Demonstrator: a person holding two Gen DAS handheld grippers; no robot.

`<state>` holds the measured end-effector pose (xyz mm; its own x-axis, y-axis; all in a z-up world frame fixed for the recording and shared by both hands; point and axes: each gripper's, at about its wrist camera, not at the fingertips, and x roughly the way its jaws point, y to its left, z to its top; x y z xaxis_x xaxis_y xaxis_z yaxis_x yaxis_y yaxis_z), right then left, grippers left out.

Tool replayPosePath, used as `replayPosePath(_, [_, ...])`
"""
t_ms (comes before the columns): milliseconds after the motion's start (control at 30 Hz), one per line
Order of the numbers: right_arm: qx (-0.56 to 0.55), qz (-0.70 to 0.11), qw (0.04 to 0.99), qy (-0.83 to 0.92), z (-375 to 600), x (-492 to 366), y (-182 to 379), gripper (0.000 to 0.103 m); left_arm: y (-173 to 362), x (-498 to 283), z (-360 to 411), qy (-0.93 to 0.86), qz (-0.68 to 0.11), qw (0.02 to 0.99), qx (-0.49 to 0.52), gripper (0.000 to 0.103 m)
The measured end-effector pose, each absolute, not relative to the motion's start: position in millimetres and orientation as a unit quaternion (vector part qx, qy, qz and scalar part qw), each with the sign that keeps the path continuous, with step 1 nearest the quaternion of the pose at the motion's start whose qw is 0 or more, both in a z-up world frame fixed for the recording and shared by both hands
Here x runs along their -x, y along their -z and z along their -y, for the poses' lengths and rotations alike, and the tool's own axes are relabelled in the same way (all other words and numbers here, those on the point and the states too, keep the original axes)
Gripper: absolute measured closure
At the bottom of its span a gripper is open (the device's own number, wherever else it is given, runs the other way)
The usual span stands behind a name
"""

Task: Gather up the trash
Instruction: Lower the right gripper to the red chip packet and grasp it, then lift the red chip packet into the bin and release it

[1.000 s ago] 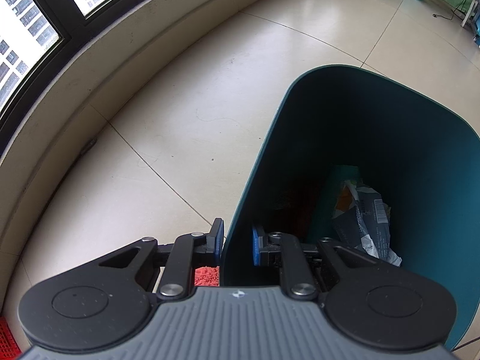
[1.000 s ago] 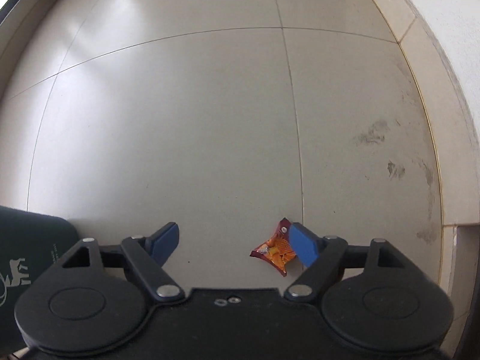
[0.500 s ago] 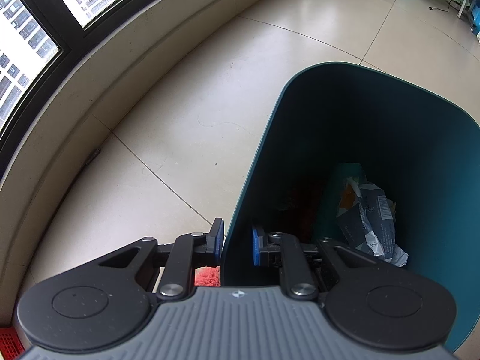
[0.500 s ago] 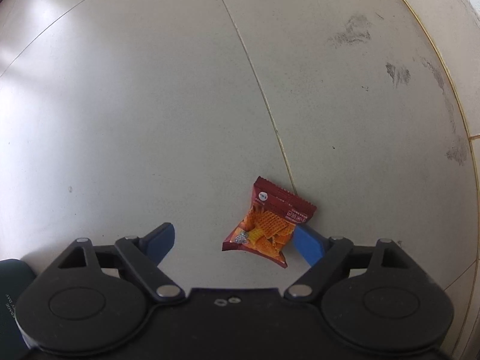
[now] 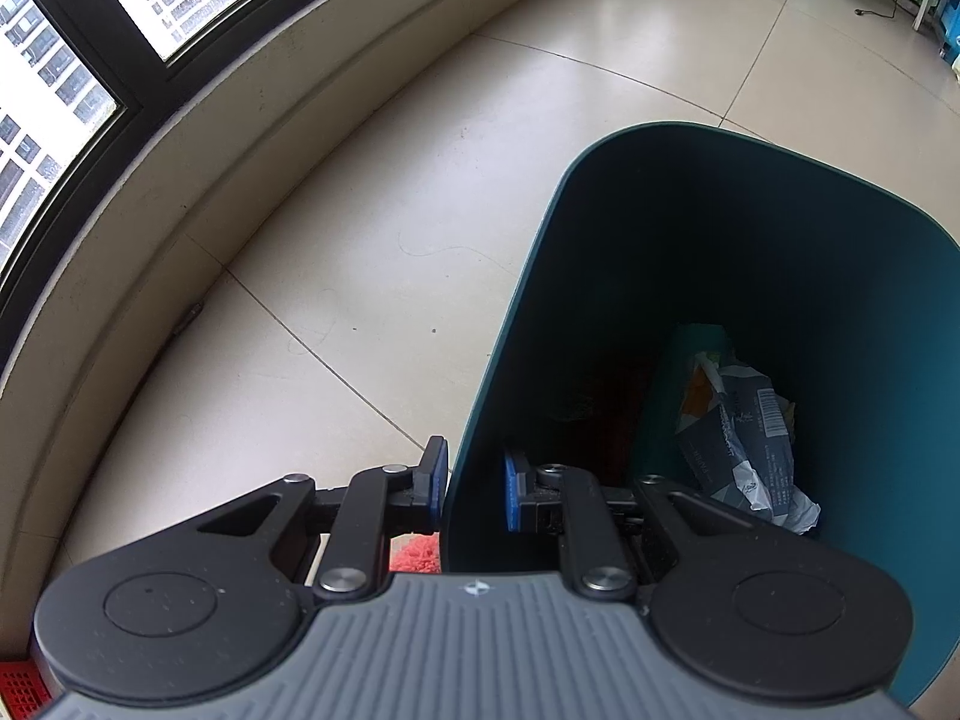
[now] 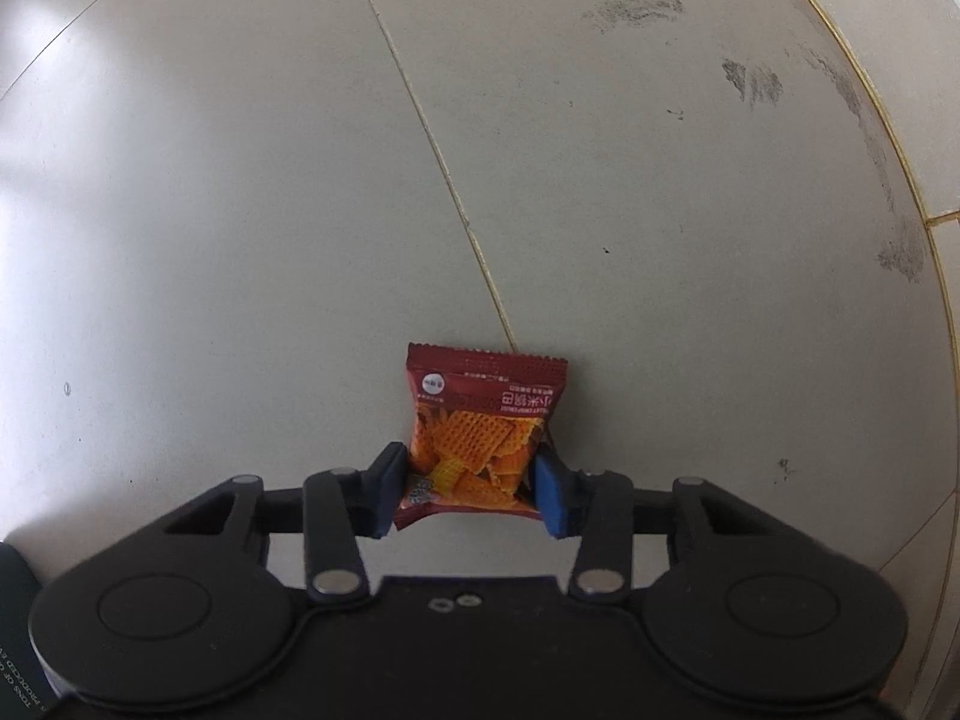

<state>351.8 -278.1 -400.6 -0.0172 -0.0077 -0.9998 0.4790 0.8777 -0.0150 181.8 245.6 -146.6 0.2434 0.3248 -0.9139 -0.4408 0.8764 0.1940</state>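
In the left wrist view my left gripper (image 5: pixel 474 486) is shut on the near wall of a dark teal trash bin (image 5: pixel 810 252), one pad outside and one inside. Crumpled grey-blue wrappers (image 5: pixel 744 444) lie at the bin's bottom. In the right wrist view a red-orange snack packet (image 6: pixel 480 426) lies on the pale floor tile across a grout line. My right gripper (image 6: pixel 471 489) has closed in around the packet's lower half, and both blue pads touch its sides.
A low wall and dark-framed window (image 5: pixel 120 102) curve along the left. A red fuzzy thing (image 5: pixel 414 555) shows under the left gripper. A skirting edge (image 6: pixel 900 180) with scuff marks runs at the right. A corner of the bin (image 6: pixel 15 630) shows at lower left.
My right gripper moved forward over the snack packet and its jaws narrowed from wide open until they touch the packet's sides. The left gripper kept its hold on the bin, which shifted slightly.
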Motion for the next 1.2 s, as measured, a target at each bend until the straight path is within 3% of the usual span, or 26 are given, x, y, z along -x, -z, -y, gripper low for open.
replayPosePath(300, [-0.048, -0.681, 0.724, 0.1, 240.9, -361.2, 334.2, 0.064, 145.2, -181.4, -250.7, -0.24, -0.565, 0.787, 0.068, 0.086])
replayPosePath(433, [0.017, -0.649, 0.76, 0.029, 210.6, -369.6, 269.2, 0.064, 144.6, -181.2, -253.8, -0.237, -0.565, 0.787, 0.074, 0.086])
replayPosePath(833, [0.047, -0.504, 0.825, -0.253, 68.2, -343.2, 76.5, 0.064, 145.7, -180.6, -257.5, -0.234, -0.565, 0.787, 0.078, 0.086])
replayPosePath(1000, [0.082, -0.476, 0.81, -0.332, 14.2, -322.3, 51.5, 0.064, 144.2, -179.8, -260.0, -0.231, -0.565, 0.788, 0.084, 0.086])
replayPosePath(1200, [0.141, -0.47, 0.786, -0.376, -31.6, -318.0, 89.0, 0.064, 142.4, -178.8, -262.2, -0.229, -0.563, 0.789, 0.087, 0.086])
